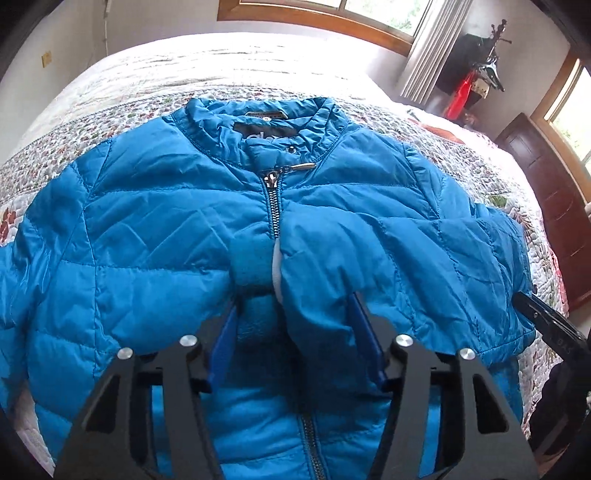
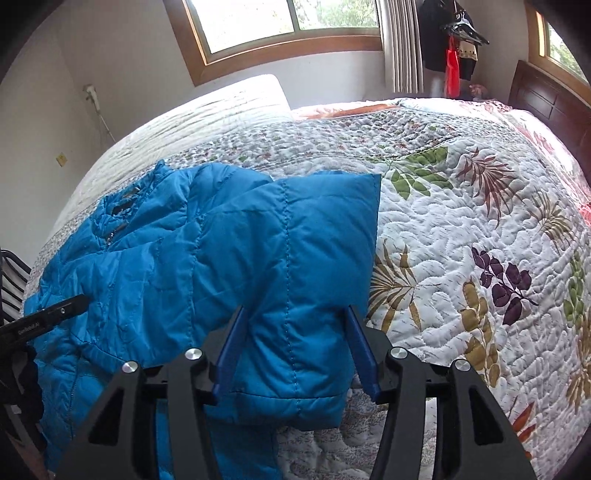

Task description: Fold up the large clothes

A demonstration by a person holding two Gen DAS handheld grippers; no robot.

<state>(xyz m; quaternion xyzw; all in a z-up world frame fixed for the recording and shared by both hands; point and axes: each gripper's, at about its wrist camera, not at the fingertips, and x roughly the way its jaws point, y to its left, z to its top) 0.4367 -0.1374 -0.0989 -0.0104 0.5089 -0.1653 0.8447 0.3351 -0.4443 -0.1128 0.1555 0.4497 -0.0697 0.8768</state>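
Note:
A blue quilted puffer jacket [image 1: 166, 229] lies front-up on the bed, zipper [image 1: 272, 206] closed, collar at the far side. Both sleeves are folded across its front, their cuffs meeting near the zipper. My left gripper [image 1: 293, 306] is open, its blue fingers [image 1: 225, 332] on either side of the cuffs at the jacket's middle. In the right wrist view the jacket [image 2: 177, 266] lies at the left and my right gripper [image 2: 295, 314] is open over the folded right sleeve [image 2: 314, 240], fingers [image 2: 360, 339] astride it. The left gripper's tip also shows in the right wrist view [image 2: 70, 304].
The bed is covered by a white quilt with leaf prints [image 2: 461, 240]. A window [image 2: 280, 22] and curtain [image 2: 404, 44] are behind, clothes hang on a rack [image 2: 452, 48] and a dark wooden headboard [image 2: 543, 92] stands at the right.

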